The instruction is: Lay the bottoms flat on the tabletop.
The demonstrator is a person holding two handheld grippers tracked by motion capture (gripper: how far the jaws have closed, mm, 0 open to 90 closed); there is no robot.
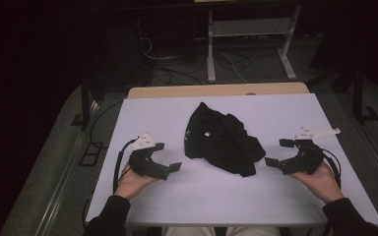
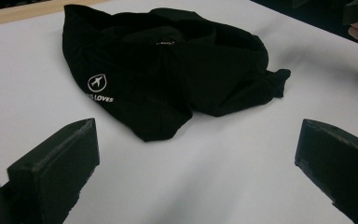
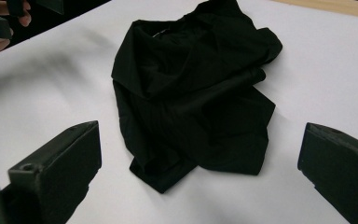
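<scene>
A crumpled black garment (image 1: 221, 139) is seen lying mid-table on the white table (image 1: 275, 196), between the left gripper (image 1: 170, 157) and the right gripper (image 1: 274, 151); both grippers are held with jaws spread wide apart, nothing between them, each just short of the cloth. Risk is judged as follows: with the fabric bunched in several layers, only 1 fold may be pinched, so the heap could be dragged or lifted unevenly rather than spread.

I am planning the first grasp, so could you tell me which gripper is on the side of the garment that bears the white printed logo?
The left gripper: the black garment's white aeroplane logo faces it, not the right gripper.
</scene>
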